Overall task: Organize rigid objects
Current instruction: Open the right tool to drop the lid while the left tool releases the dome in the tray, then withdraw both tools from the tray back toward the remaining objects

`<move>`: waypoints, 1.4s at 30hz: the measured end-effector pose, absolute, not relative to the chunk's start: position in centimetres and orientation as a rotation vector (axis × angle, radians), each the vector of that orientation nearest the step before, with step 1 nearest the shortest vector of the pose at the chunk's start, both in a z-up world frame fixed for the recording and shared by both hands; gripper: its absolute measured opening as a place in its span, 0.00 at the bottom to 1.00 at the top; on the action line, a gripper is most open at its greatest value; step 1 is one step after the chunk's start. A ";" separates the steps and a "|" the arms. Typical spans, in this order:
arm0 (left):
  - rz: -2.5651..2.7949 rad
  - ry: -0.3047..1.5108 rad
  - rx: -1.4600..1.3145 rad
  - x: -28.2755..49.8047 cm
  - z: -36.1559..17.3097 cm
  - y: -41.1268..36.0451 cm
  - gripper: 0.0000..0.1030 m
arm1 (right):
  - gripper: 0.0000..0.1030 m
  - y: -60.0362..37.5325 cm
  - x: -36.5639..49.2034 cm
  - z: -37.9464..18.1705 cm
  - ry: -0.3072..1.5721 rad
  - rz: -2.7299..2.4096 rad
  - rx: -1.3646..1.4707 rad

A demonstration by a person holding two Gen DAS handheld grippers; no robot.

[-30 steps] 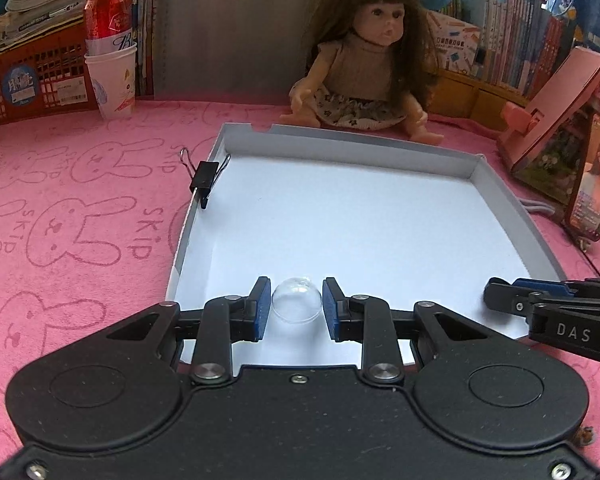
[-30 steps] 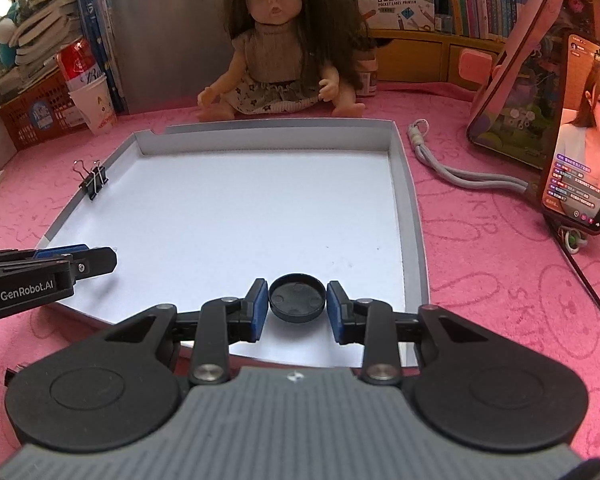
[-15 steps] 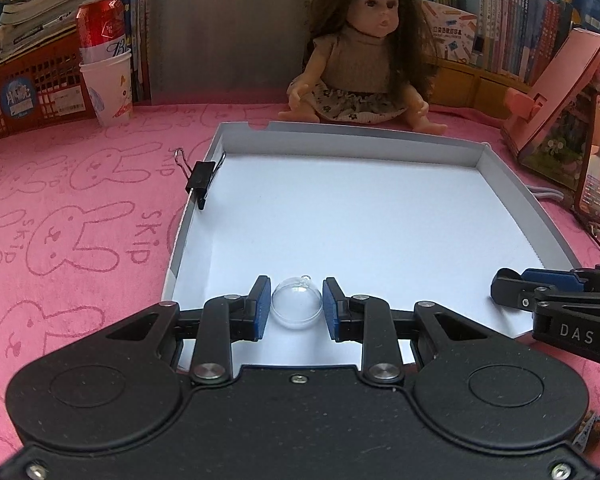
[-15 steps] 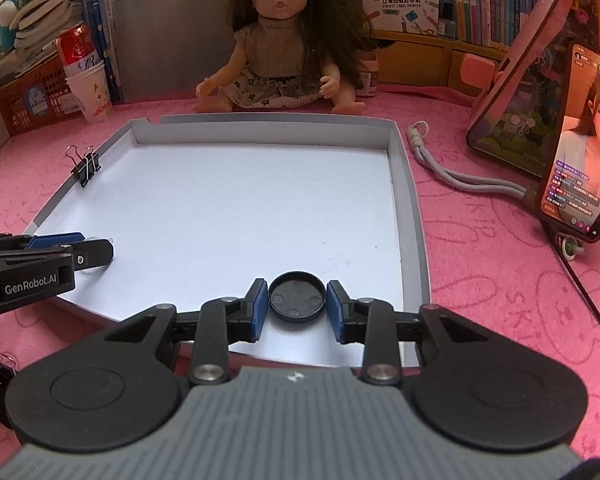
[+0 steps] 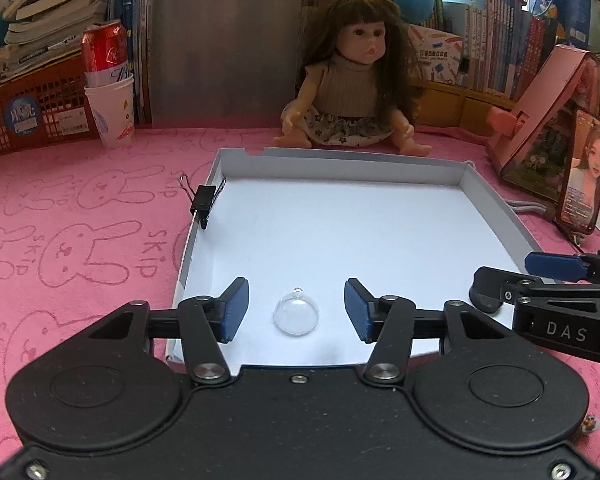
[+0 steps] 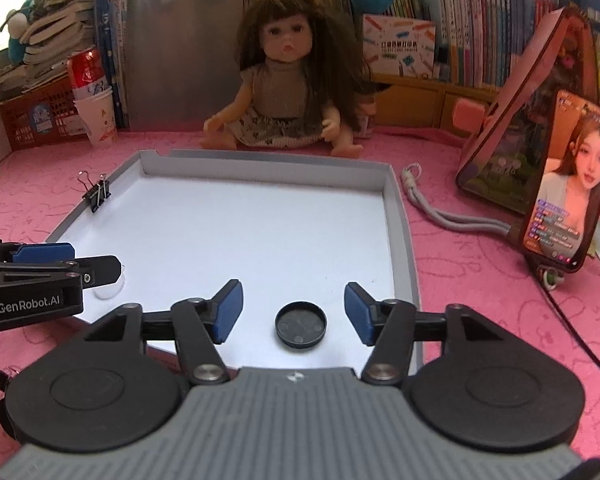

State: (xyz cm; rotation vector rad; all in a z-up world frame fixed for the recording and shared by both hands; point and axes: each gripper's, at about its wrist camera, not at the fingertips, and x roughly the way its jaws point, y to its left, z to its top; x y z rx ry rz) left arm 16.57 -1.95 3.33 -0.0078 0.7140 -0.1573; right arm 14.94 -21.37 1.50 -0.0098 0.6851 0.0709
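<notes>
A clear glass ball (image 5: 297, 315) with a tiny loop rests on the floor of the white tray (image 5: 340, 168), near its front edge. My left gripper (image 5: 296, 311) straddles it; the jaws are opening and the blue pads stand clear of the ball on both sides. A black round lid (image 6: 300, 324) lies hollow side up near the tray's (image 6: 400, 216) front right corner. My right gripper (image 6: 294, 312) is around it, jaws opening, pads apart from the lid. The ball (image 6: 110, 285) also shows in the right wrist view, half hidden behind a left finger.
A black binder clip (image 5: 205, 200) grips the tray's left wall. A doll (image 5: 350, 92) sits behind the tray. A can in a paper cup (image 5: 108, 88) stands back left, a phone (image 6: 564, 184) and pink stand at right, with a grey cord (image 6: 452, 216) beside the tray.
Both grippers have opened: the left one let go of the glass ball, the right one let go of the black lid. Both things now lie on the tray floor.
</notes>
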 end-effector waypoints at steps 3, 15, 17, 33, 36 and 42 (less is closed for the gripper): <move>-0.166 0.702 -0.005 15.7 3.7 -1.9 0.51 | 0.74 -21.6 13.9 1.9 0.656 0.076 -0.010; -0.195 0.634 0.015 10.8 3.9 -1.6 0.56 | 0.83 -23.1 9.3 1.9 0.560 0.038 0.013; -0.193 0.622 0.011 9.8 3.8 -1.4 0.56 | 0.83 -23.4 8.4 1.5 0.554 0.026 0.035; -0.189 0.586 0.006 2.7 2.1 0.2 0.57 | 0.83 -24.1 1.0 -0.5 0.519 0.070 -0.022; -0.170 0.587 0.002 2.1 1.7 0.6 0.57 | 0.83 -23.6 0.2 -1.0 0.516 0.081 -0.060; -0.148 0.602 -0.015 1.3 1.1 1.5 0.57 | 0.83 -23.4 -0.1 -1.8 0.546 0.069 -0.060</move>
